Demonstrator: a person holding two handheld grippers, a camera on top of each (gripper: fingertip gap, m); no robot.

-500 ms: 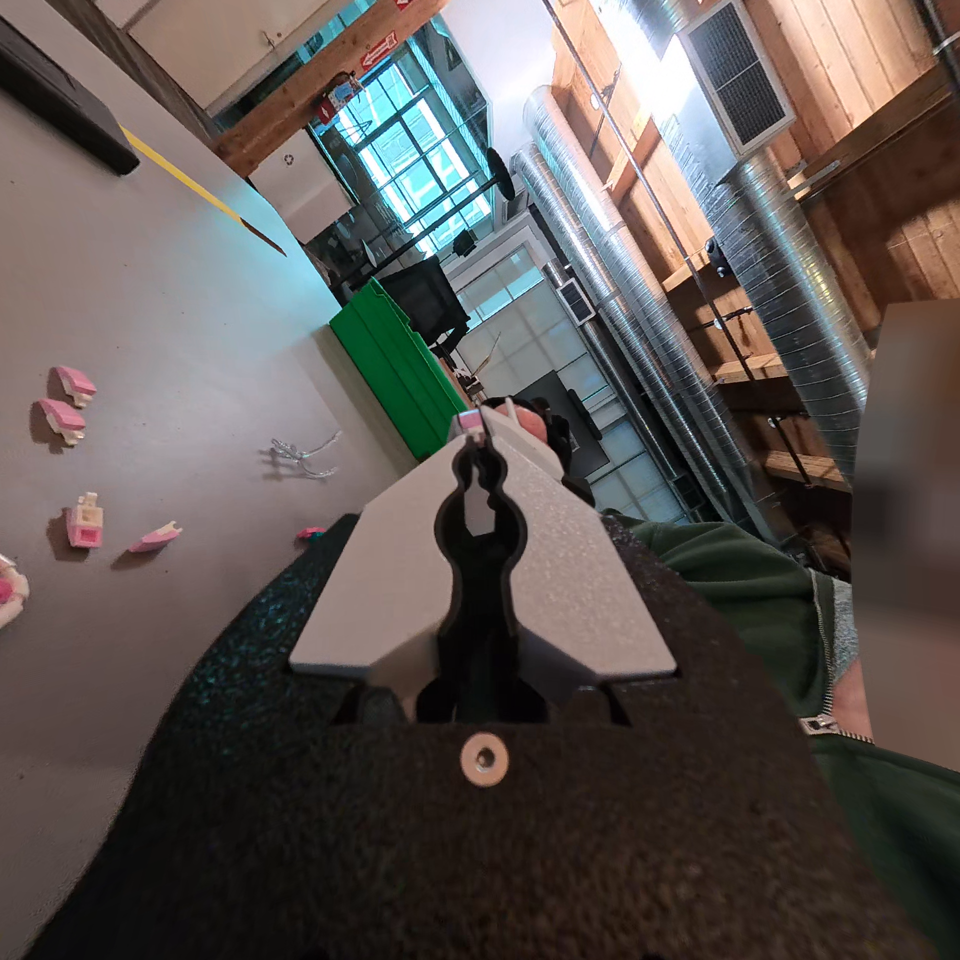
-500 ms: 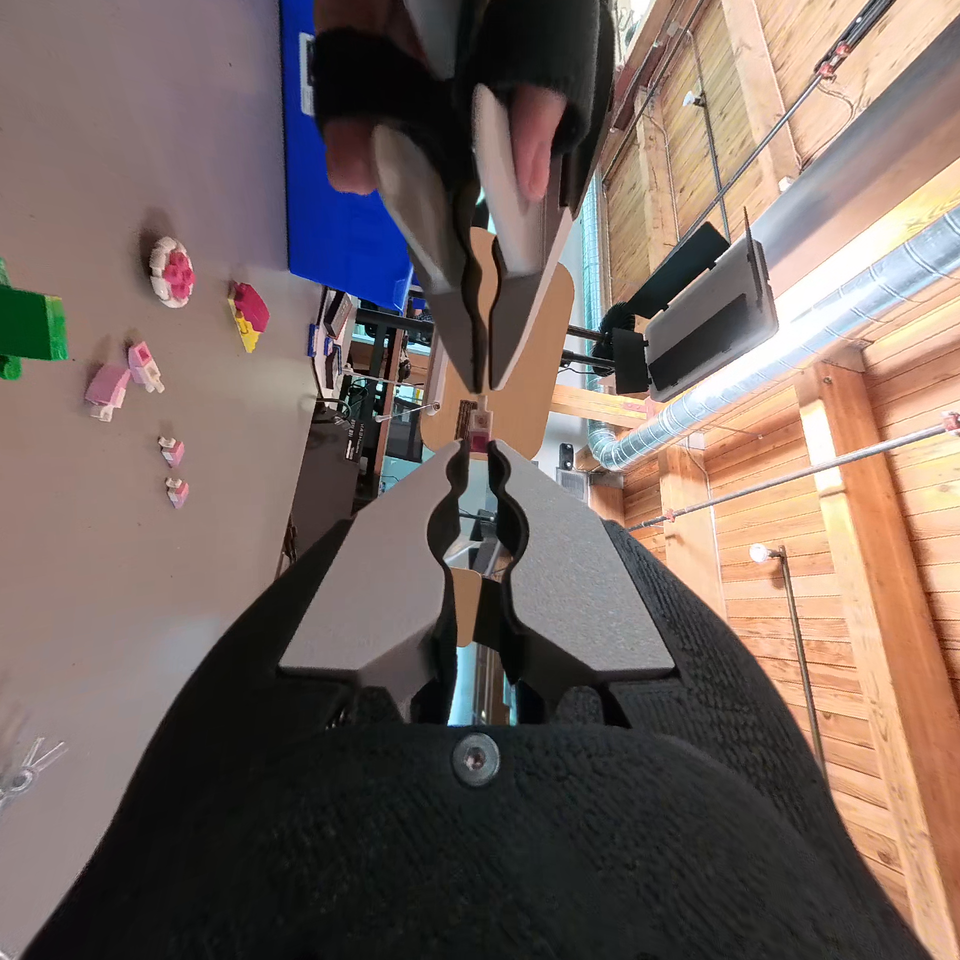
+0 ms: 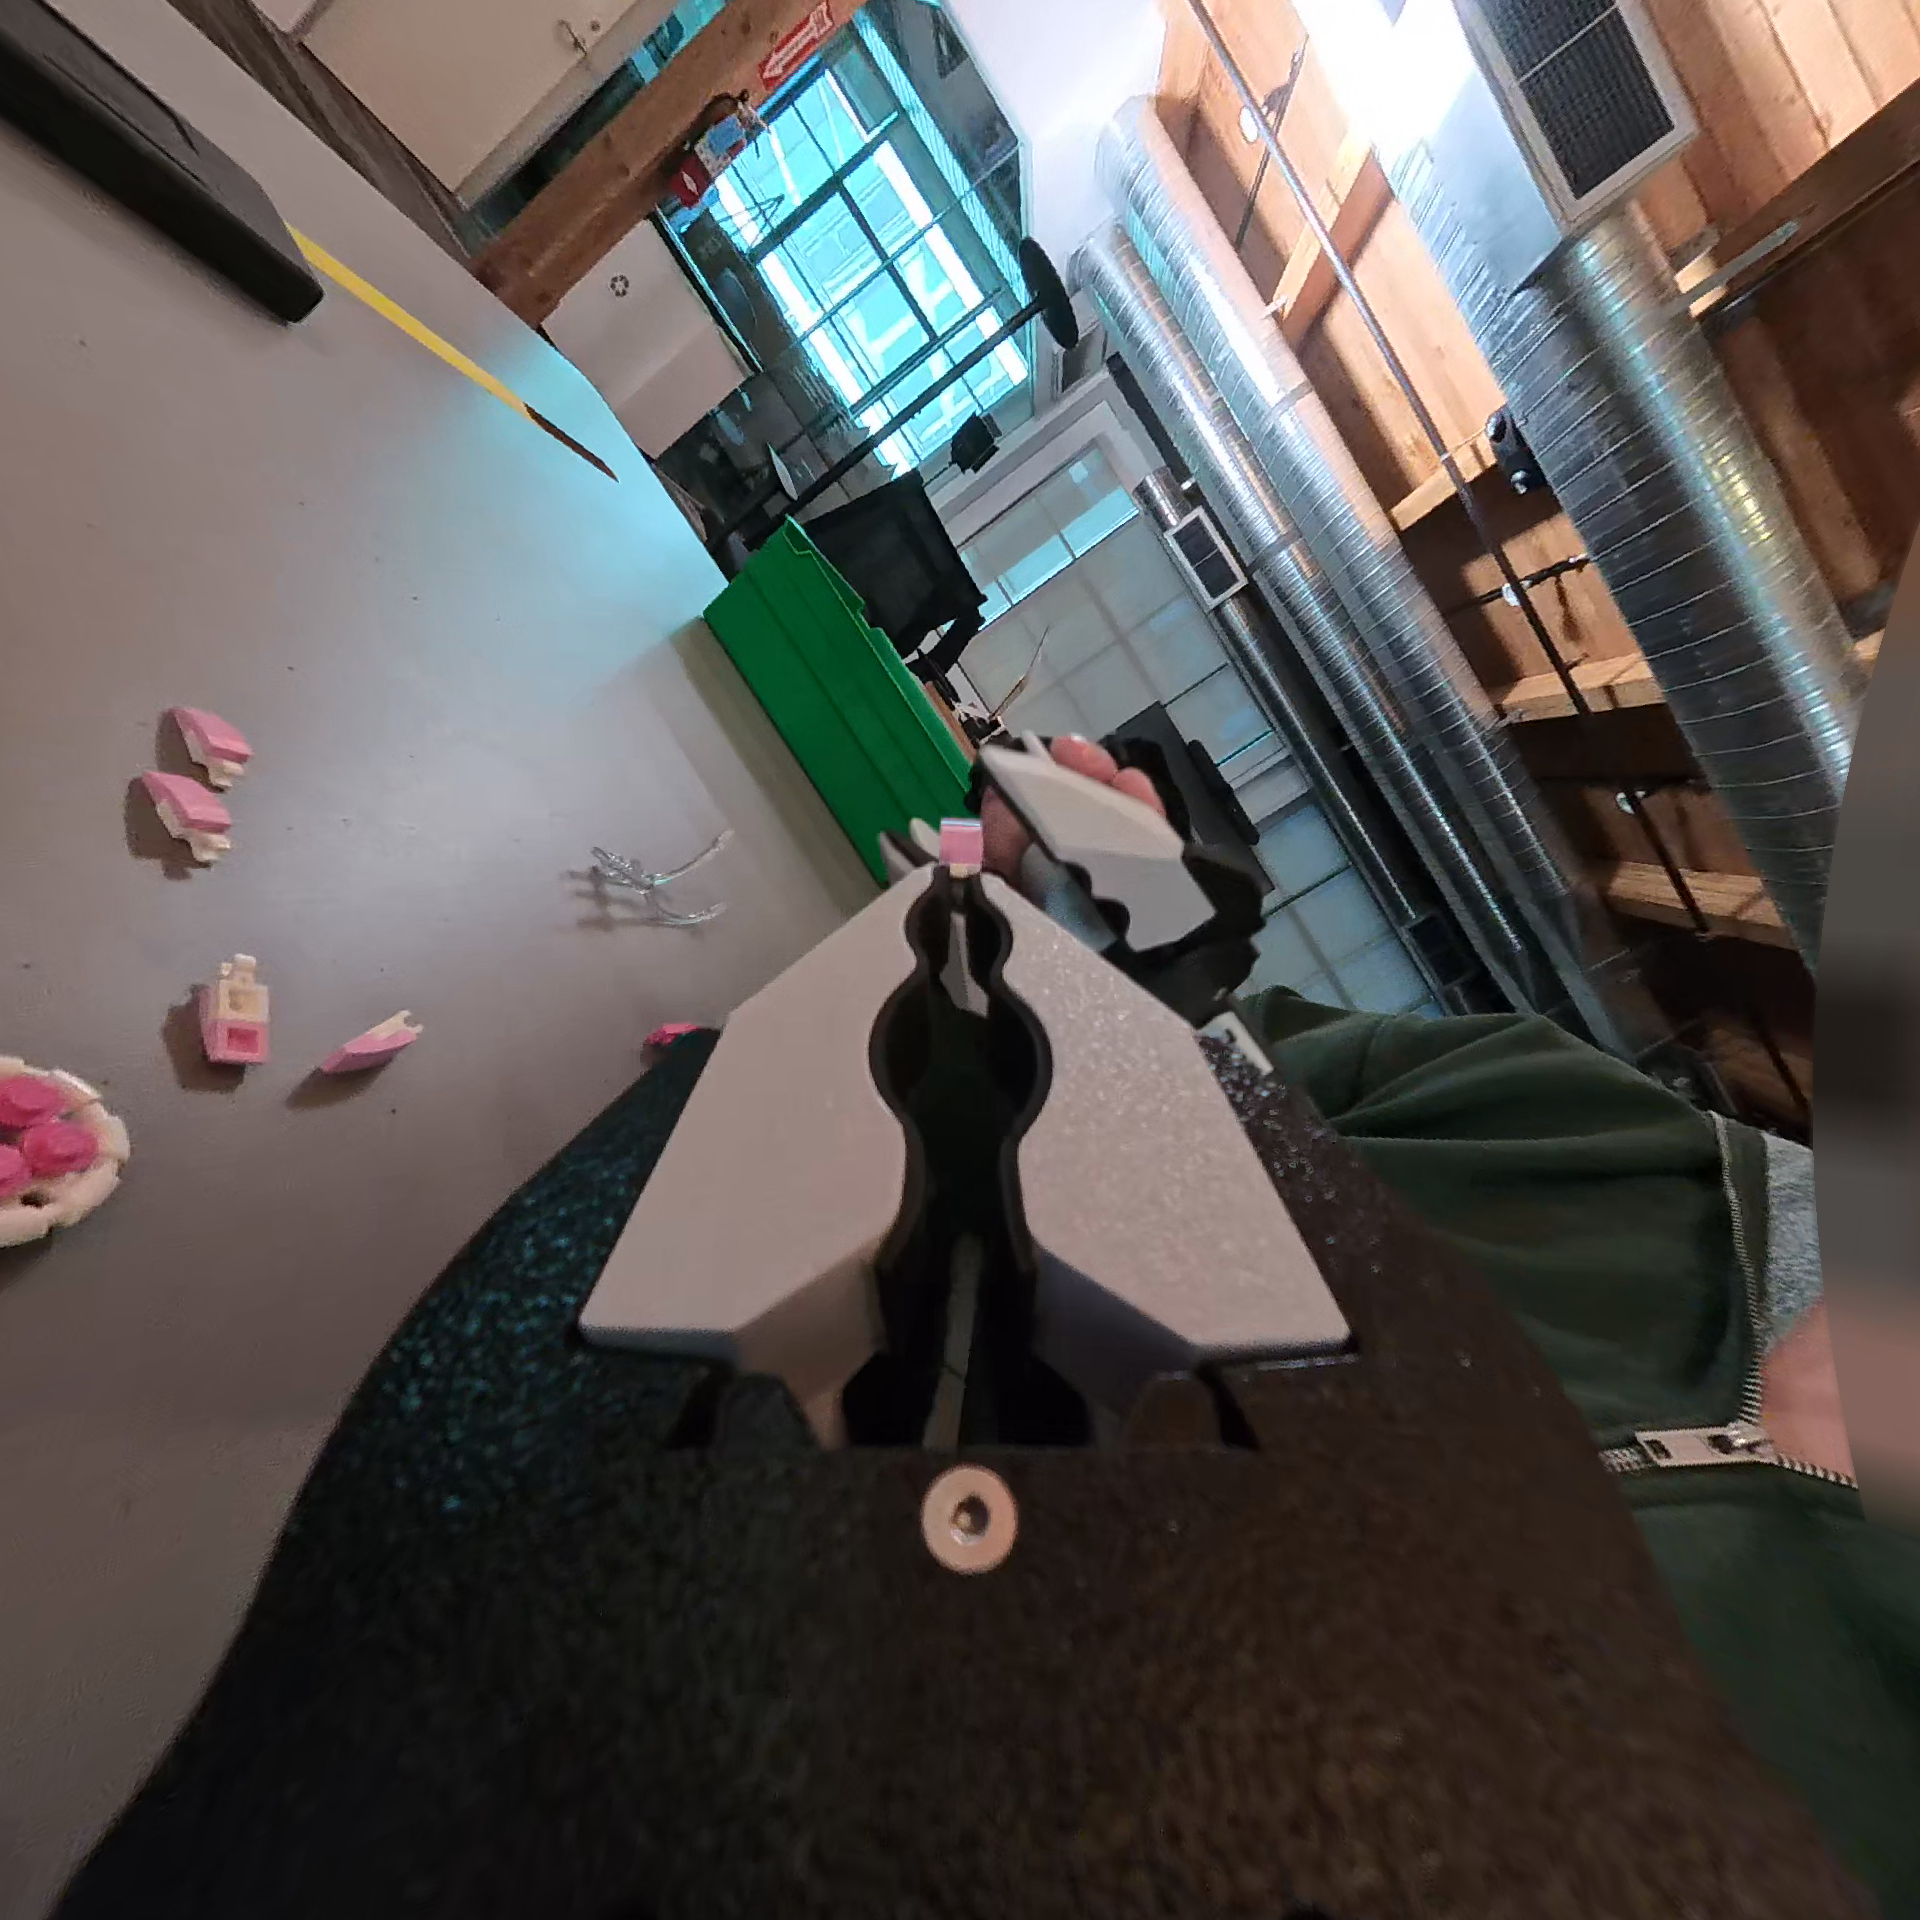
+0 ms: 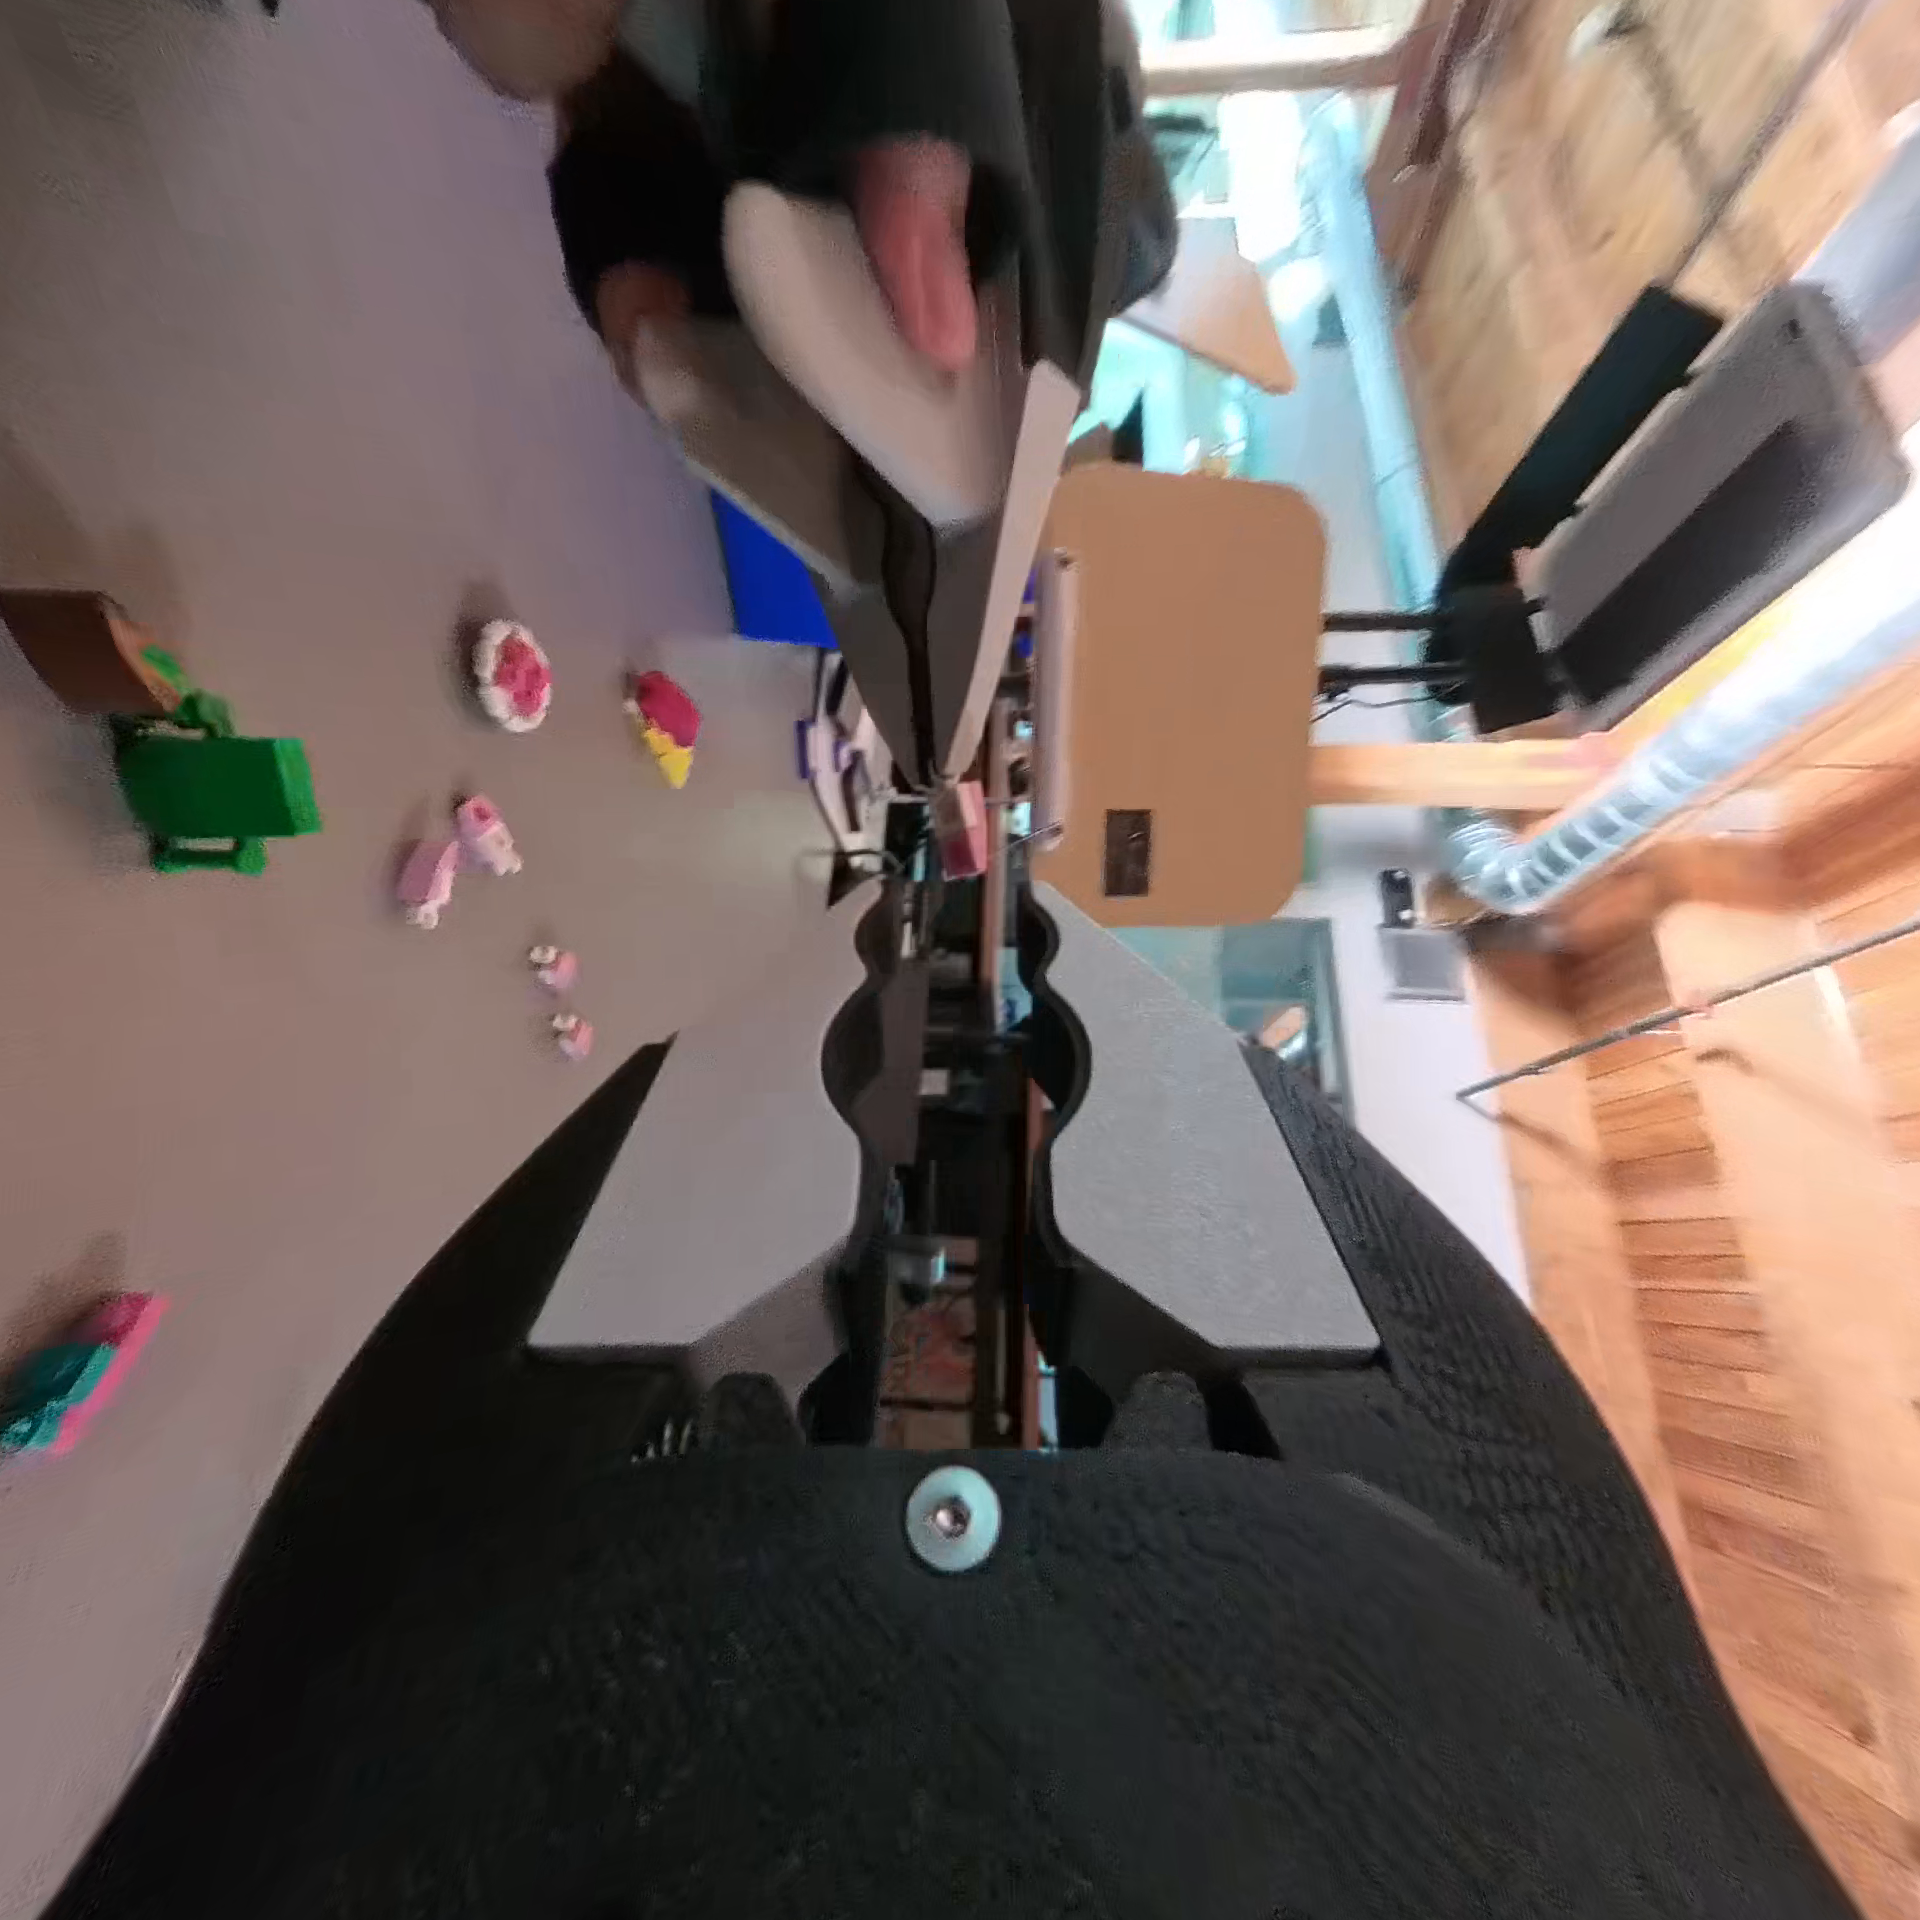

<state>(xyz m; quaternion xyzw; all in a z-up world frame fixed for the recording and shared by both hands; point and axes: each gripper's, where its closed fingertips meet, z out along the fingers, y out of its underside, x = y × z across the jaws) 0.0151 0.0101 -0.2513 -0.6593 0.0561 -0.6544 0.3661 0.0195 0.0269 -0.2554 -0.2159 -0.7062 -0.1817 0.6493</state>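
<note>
My left gripper [image 3: 956,881] is shut on a small pink and white brick [image 3: 958,842] and holds it in the air above the grey table [image 3: 364,623]. In the right wrist view the left gripper [image 4: 935,774] comes down from the top with the pink brick [image 4: 961,826] at its tip. My right gripper [image 4: 951,906] is open and empty, its jaws apart just below that brick and not touching it. One of its fingers [image 3: 1081,821] shows beyond the brick in the left wrist view.
On the table lie several small pink pieces [image 3: 208,743], a white round piece with pink studs [image 4: 512,675], a pink and yellow piece [image 4: 665,727], a green brick build [image 4: 213,790] and a clear piece [image 3: 655,883]. A green bin [image 3: 831,707] and a blue bin [image 4: 774,582] stand at the edges.
My right gripper has opened and let go of the small pink brick, and has drawn back a little. My left gripper keeps hold of the brick.
</note>
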